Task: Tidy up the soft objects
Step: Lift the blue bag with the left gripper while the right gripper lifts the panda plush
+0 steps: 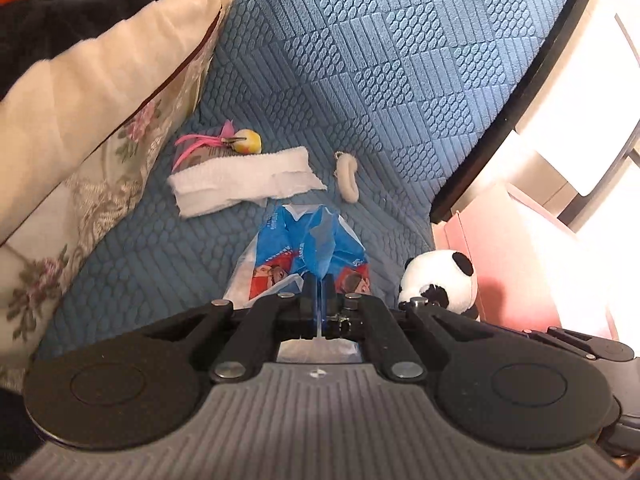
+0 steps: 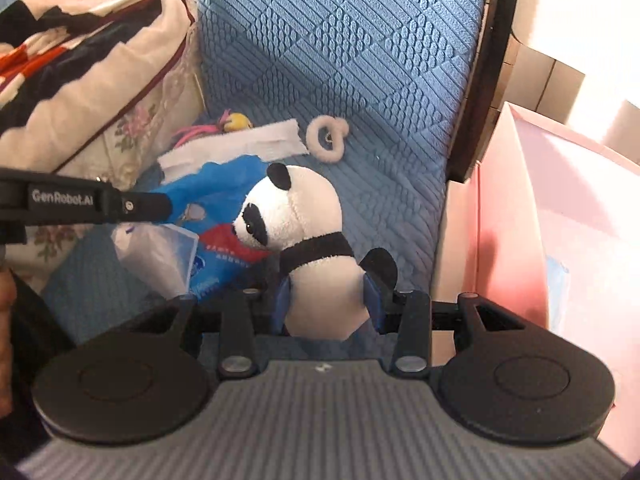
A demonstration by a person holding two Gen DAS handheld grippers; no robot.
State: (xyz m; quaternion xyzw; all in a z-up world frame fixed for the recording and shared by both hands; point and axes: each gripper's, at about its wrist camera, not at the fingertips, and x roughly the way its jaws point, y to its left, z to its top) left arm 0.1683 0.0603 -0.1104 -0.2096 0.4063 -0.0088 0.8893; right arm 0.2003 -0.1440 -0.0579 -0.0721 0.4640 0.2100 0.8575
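A blue quilted cover [image 1: 400, 60] with a raised pattern of ovals and ribs fills most of both views and carries the loose things. In the upper left of each frame lies a heap of bedding: a cream quilt [image 1: 88, 92] with a dark red piping line over a floral cushion [image 1: 72, 216], and above them a blanket [image 2: 60, 20] in black, white and red. At the right edge stands a pink box [image 2: 560, 208], just beside the dark rim of the blue surface.

The right gripper [image 2: 328, 304] is closed on a plush panda [image 2: 304, 232]; its blue pads press the white belly from both sides, and the toy sits upright with its face turned toward the left of the frame. In the left wrist view the panda shows at the lower right, near the pink box.

The left gripper [image 1: 319, 296] is pinched tight on a blue printed plastic bag [image 1: 308, 252], whose crumpled body spreads beyond the fingertips in the middle of the frame. In the right wrist view the bag lies just left of the panda, below the left gripper's black arm.

Farther up the cover lies a folded white cloth [image 1: 240, 184]. Just right of it lies a cream fuzzy hair tie [image 1: 347, 178]. Behind the cloth's left end sits a small yellow ball with pink feathers [image 1: 236, 142].
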